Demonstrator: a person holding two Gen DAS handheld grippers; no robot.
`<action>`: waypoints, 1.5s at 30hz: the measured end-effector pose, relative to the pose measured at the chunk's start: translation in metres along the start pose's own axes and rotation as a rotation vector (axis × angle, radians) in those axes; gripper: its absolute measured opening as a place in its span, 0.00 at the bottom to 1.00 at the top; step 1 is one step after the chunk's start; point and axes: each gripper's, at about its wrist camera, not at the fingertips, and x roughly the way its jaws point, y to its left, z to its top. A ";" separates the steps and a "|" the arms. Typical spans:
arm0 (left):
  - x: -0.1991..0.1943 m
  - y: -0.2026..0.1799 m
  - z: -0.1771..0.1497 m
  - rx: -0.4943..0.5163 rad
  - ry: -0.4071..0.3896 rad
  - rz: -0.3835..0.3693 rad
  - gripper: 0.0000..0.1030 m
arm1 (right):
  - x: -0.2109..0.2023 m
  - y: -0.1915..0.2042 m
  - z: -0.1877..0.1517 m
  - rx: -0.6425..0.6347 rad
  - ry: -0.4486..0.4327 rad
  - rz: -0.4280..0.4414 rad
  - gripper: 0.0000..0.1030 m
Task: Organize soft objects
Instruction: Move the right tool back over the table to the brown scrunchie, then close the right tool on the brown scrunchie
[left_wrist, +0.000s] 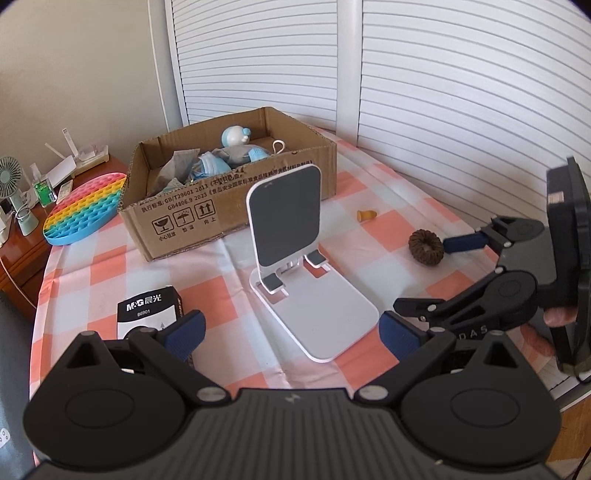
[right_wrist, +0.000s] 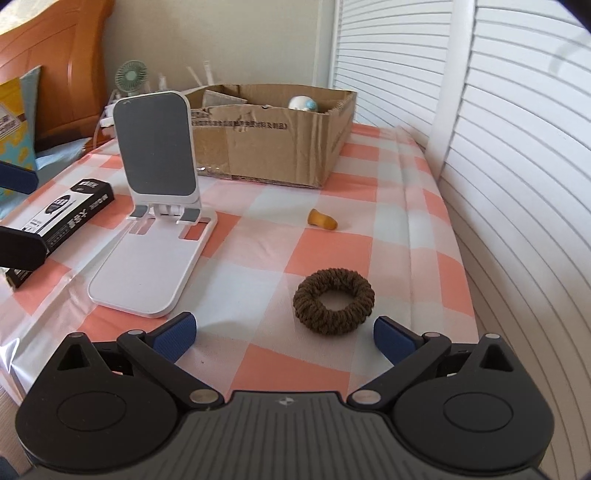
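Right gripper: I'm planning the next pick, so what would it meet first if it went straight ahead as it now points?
Probably the brown hair scrunchie, lying just ahead of the open right gripper, slightly right of centre. Depth is uncertain.

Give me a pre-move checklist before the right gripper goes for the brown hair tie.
1. Right gripper open: ok, jaws spread wide.
2. Brown hair tie free on the tablecloth: ok, nothing touching it.
3. Tie centred between the fingers: not ok, it sits toward the right finger.
4. Cardboard box open, with room: ok, soft items fill only part.
5. Phone stand out of the way: ok, left of the tie.
6. Left gripper empty: ok, open, holding nothing.
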 end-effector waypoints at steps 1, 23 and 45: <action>0.001 -0.001 0.000 0.003 0.002 -0.001 0.97 | 0.001 -0.001 0.001 -0.012 0.000 0.007 1.00; 0.010 -0.035 0.011 0.091 -0.001 -0.095 0.97 | -0.012 -0.011 0.008 -0.036 -0.018 0.034 0.47; 0.051 -0.079 0.063 0.033 -0.021 -0.181 0.60 | -0.048 -0.017 -0.031 0.017 -0.076 -0.044 0.64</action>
